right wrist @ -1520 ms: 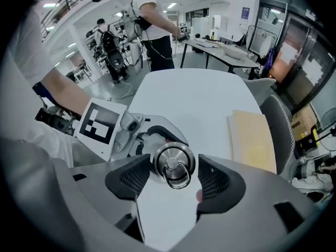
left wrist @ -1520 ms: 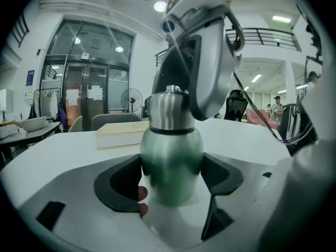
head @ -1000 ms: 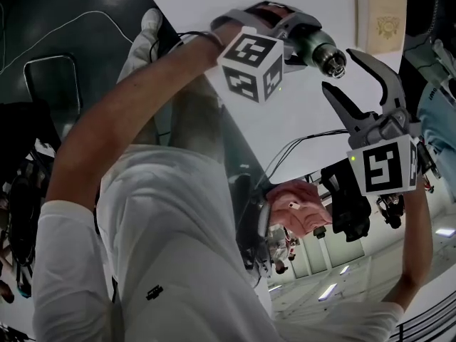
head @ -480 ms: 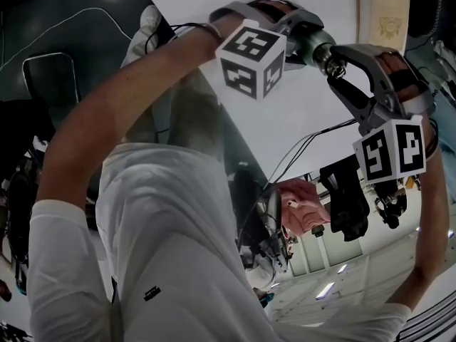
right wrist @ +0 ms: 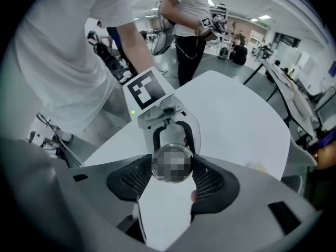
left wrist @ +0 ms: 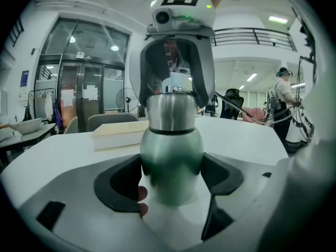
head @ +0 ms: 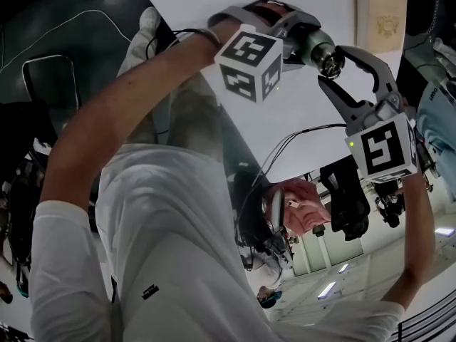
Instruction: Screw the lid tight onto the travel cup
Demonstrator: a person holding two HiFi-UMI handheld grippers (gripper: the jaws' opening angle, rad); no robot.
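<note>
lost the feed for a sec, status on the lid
Left gripper clamped on travel cup body. Right gripper jaws just closed onto the lid. Nothing in the way.

The travel cup (left wrist: 170,161) is green at the bottom, and its lid (left wrist: 169,114) is shiny silver with a thin dark ring under it. The table (left wrist: 247,135) is white, the book (left wrist: 118,135) is pale cream, and the person's shirt (head: 178,248) is white. A marker cube (head: 249,63) is white with black square shapes on its sides
</note>
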